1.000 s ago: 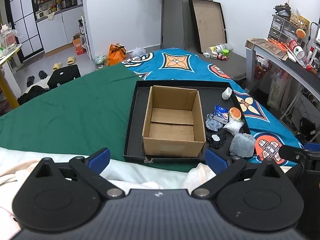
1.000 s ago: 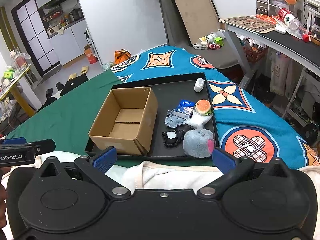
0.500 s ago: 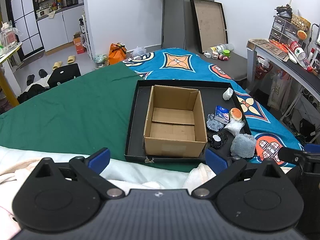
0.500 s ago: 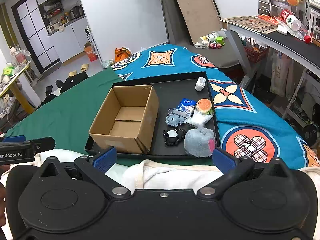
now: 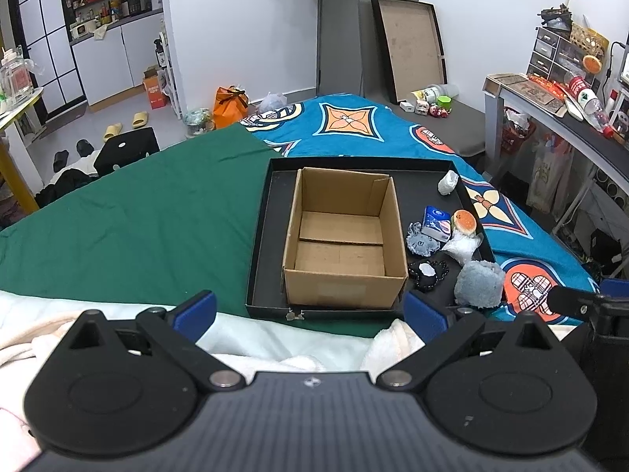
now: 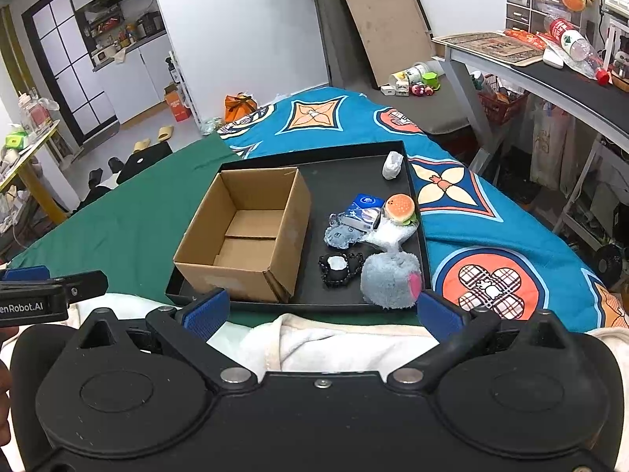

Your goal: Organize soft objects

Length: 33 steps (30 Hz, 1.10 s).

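Observation:
An open, empty cardboard box (image 5: 342,236) (image 6: 247,236) stands in a black tray (image 5: 267,212) (image 6: 338,173) on the bed. Right of the box lie several soft items: a grey plush (image 5: 479,284) (image 6: 391,281), a black pouch (image 5: 426,273) (image 6: 339,267), a burger toy (image 5: 464,221) (image 6: 399,208), a white wad (image 6: 387,234), a blue packet (image 5: 435,223) and a grey-blue plush (image 6: 344,234). A white lump (image 5: 448,181) (image 6: 392,164) lies at the tray's far right. My left gripper (image 5: 308,308) and right gripper (image 6: 322,310) are open and empty, short of the tray's near edge.
White and cream cloth (image 6: 326,342) lies under both grippers. Green sheet (image 5: 137,212) covers the bed's left, blue patterned cover (image 6: 471,212) its right. A desk (image 6: 542,70) stands at the right. The other gripper shows at each view's edge (image 5: 582,303) (image 6: 47,291).
Both grippers have eased slightly toward the tray, staying open. Nothing on the tray has moved.

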Tool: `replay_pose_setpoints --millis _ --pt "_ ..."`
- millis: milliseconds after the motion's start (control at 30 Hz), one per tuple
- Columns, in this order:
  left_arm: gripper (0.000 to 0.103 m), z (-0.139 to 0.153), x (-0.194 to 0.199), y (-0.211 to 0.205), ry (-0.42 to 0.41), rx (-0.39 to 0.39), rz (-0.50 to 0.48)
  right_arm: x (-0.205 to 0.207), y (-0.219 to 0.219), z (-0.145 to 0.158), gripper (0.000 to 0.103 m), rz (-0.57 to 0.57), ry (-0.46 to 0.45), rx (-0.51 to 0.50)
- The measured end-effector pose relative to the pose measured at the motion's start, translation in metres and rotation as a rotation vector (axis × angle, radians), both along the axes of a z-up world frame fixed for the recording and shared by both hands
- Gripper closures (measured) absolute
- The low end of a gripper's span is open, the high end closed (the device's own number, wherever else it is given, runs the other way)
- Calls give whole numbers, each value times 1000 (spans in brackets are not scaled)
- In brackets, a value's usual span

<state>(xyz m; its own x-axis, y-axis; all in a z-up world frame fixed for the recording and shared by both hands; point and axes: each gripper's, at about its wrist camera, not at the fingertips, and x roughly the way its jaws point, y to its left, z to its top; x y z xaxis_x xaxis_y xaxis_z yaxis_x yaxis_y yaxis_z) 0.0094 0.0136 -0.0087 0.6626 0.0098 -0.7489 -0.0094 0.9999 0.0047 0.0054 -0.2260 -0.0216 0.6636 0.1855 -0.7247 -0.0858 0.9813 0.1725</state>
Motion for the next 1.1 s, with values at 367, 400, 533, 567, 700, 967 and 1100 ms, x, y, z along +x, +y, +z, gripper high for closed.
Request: replay_pose_setpoints --millis 367,400,533,567,700,967,1100 --pt "2 0 -2 1 -4 3 -4 -1 -2 -1 0 -9 -4 0" --pt "2 0 -2 2 -5 2 -3 -1 -1 -1 0 -8 -3 -1" --pt "2 -1 0 2 -1 0 2 -1 -1 -3 0 -4 0 -4" --pt "2 -1 -1 2 -2 0 2 -1 -1 -3 0 -3 1 -3" --pt "2 -1 2 3 -8 -5 2 1 -1 -4 0 -5 3 -2" --pt "2 -8 14 10 -11 -24 27 11 -5 -15 0 -21 25 -10" --pt "2 -13 23 15 -8 -38 54 18 -10 -21 0 -40 33 -8"
